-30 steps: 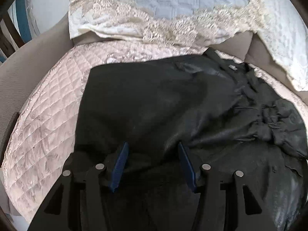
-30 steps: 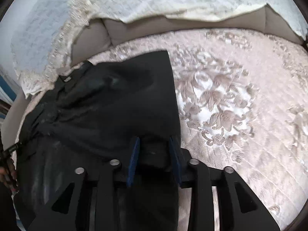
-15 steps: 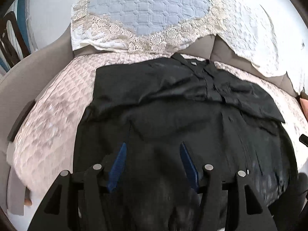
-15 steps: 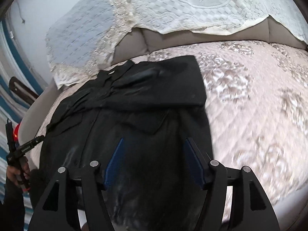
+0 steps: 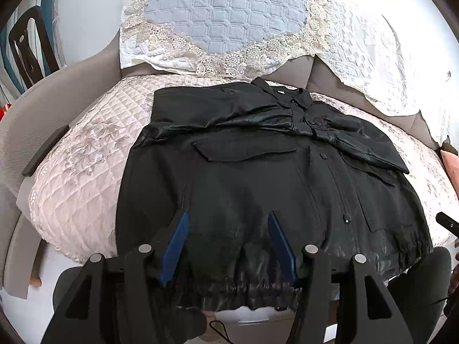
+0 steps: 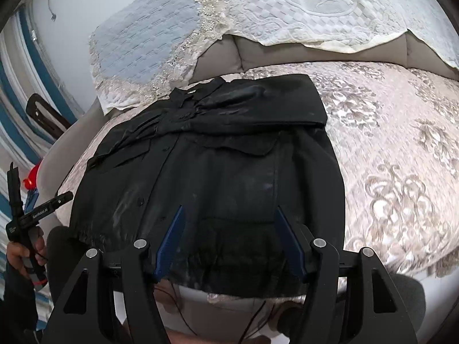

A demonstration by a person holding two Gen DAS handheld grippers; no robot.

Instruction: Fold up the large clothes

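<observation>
A black jacket (image 5: 258,189) lies flat, front up, on the quilted pink cover (image 5: 86,166), collar toward the backrest. Both sleeves are folded across its chest (image 6: 243,114). My left gripper (image 5: 227,215) hovers open over the left half of the gathered hem (image 5: 246,292), its blue pads clear of the cloth. Over the right half of the jacket (image 6: 229,172) my right gripper (image 6: 229,208) hangs open too, with nothing between its fingers. A hand (image 6: 25,255) holding the left gripper shows at the left edge of the right wrist view.
Lace-edged blue and white covers (image 5: 223,20) drape the grey backrest (image 6: 223,54). A grey armrest (image 5: 43,109) rises at the left. The patterned cover (image 6: 401,172) stretches on to the right of the jacket. The seat's front edge lies just beneath both grippers.
Both grippers have pulled back from the jacket's chest toward its hem and risen, so the whole jacket now shows. The right gripper's jaws have widened and left the cloth.
</observation>
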